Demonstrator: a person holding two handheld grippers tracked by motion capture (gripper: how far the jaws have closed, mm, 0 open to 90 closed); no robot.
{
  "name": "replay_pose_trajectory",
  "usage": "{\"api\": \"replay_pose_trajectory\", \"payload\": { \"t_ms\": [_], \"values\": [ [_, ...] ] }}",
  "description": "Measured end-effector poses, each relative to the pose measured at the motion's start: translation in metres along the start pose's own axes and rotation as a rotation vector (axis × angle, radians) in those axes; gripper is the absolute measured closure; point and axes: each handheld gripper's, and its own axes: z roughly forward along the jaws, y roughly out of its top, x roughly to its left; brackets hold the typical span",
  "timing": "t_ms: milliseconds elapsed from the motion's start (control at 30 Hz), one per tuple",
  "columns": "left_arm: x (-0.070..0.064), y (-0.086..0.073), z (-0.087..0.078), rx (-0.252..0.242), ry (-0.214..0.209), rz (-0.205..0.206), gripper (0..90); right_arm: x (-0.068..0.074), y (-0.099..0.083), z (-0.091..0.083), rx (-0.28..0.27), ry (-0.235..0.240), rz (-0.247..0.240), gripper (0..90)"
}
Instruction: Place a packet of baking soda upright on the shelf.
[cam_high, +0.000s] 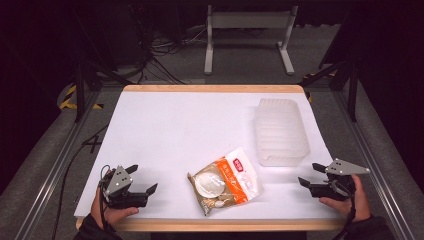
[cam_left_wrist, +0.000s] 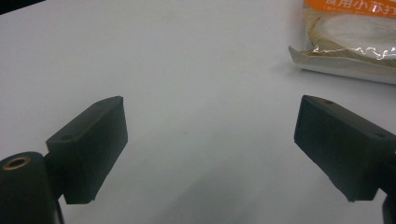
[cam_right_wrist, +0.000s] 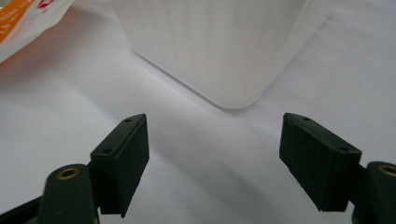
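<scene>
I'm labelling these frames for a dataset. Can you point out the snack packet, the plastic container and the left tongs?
snack packet (cam_high: 225, 180): high view, its middle.
plastic container (cam_high: 280, 131): high view, ribbed top.
left tongs (cam_high: 142, 179): high view, midway between the tips.

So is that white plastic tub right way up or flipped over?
Flipped over, it seems: the plastic tub shows a closed ribbed base on top, no opening, resting on the table.

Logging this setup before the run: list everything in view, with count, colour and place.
snack packet: 1, orange and white, near edge of the table, centre
plastic container: 1, translucent white, upside down, right side of the table
table: 1, white top with wooden edge
metal frame: 1, grey, on the floor beyond the table
cables: several, black, floor at far left
left claw: 1, black, open, near-left corner
right claw: 1, black, open, near-right, beside the container
</scene>
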Motion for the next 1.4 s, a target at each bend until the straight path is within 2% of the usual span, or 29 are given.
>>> {"api": "replay_pose_trajectory", "payload": {
  "t_ms": [167,300,367,500,700,867,967,1167,1400],
  "values": [
    [0.000,-0.002,-0.001,-0.002,-0.005,-0.008,11.9,0.004,0.002,-0.001,-0.005,0.004,-0.009,27.3],
    [0.002,-0.003,-0.002,-0.011,-0.001,-0.016,12.6,0.006,0.009,-0.001,-0.024,0.063,0.029,28.3],
    [0.001,-0.003,-0.001,-0.010,-0.001,-0.021,12.6,0.009,0.012,0.001,-0.014,0.089,0.035,28.3],
    [0.001,-0.004,0.000,0.002,0.001,-0.016,12.1,0.020,0.020,0.005,0.007,0.111,-0.001,28.2],
    [0.002,-0.005,-0.001,0.004,0.003,-0.026,11.8,0.029,0.027,0.012,0.024,0.169,-0.001,27.0],
    [0.003,-0.007,-0.001,0.013,0.008,-0.018,11.8,0.035,0.037,0.021,0.038,0.214,-0.029,25.0],
    [0.004,-0.008,-0.002,0.013,0.009,-0.024,11.8,0.039,0.042,0.028,0.048,0.234,-0.022,24.8],
    [0.001,-0.010,-0.005,0.025,0.019,-0.012,11.8,0.057,0.051,0.044,0.094,0.305,-0.065,25.4],
    [0.000,-0.012,-0.006,0.032,0.027,-0.016,11.8,0.064,0.061,0.056,0.111,0.348,-0.076,24.7]
  ]
}}
